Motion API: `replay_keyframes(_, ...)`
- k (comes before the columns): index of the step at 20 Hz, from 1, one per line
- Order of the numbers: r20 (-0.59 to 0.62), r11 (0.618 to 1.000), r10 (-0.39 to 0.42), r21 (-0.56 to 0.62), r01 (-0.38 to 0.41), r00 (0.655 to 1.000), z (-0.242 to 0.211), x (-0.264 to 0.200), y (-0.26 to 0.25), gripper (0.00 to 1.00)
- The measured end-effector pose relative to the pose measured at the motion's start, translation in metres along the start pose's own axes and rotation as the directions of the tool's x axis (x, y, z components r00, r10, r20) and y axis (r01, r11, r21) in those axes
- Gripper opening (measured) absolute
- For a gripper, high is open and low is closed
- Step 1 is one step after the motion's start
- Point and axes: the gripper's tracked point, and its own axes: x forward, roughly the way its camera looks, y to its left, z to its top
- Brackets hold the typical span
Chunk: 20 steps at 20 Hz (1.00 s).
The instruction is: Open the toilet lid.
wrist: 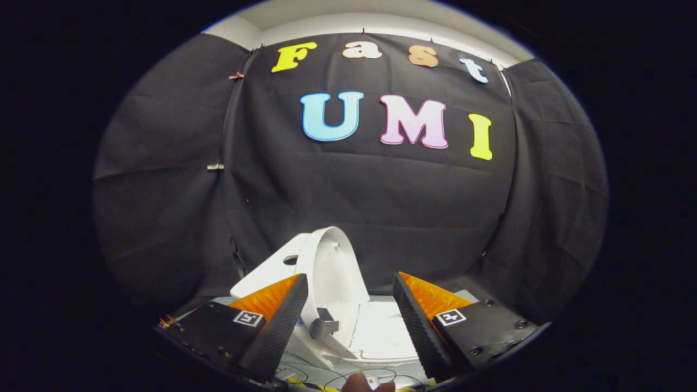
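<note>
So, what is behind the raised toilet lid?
Behind the upright toilet lid stands the white tank, with a round button on top. The lid covers the tank's right part. The gripper is open, its fingers apart before the toilet.

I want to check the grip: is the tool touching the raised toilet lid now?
Apart. In the gripper view the tool stands open, and the toilet lid is upright between and beyond its fingers, with a visible gap to each.

The raised toilet lid (pixel 332 272) stands upright just ahead of the open gripper (pixel 351 321), nearer its left finger; the seat (pixel 381 332) to the right lies unobstructed.
</note>
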Motion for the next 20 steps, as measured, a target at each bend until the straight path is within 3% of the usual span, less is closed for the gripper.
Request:
replay_keyframes(10,0.155,0.991,-0.112,0.088,0.099,0.982,0.082,-0.046,-0.094,0.98)
replay_keyframes(16,0.181,0.986,-0.164,0.067,0.154,0.97,0.093,-0.065,-0.142,0.99)
replay_keyframes(20,0.205,0.99,-0.143,0.046,0.136,0.968,0.091,-0.081,-0.158,0.99)
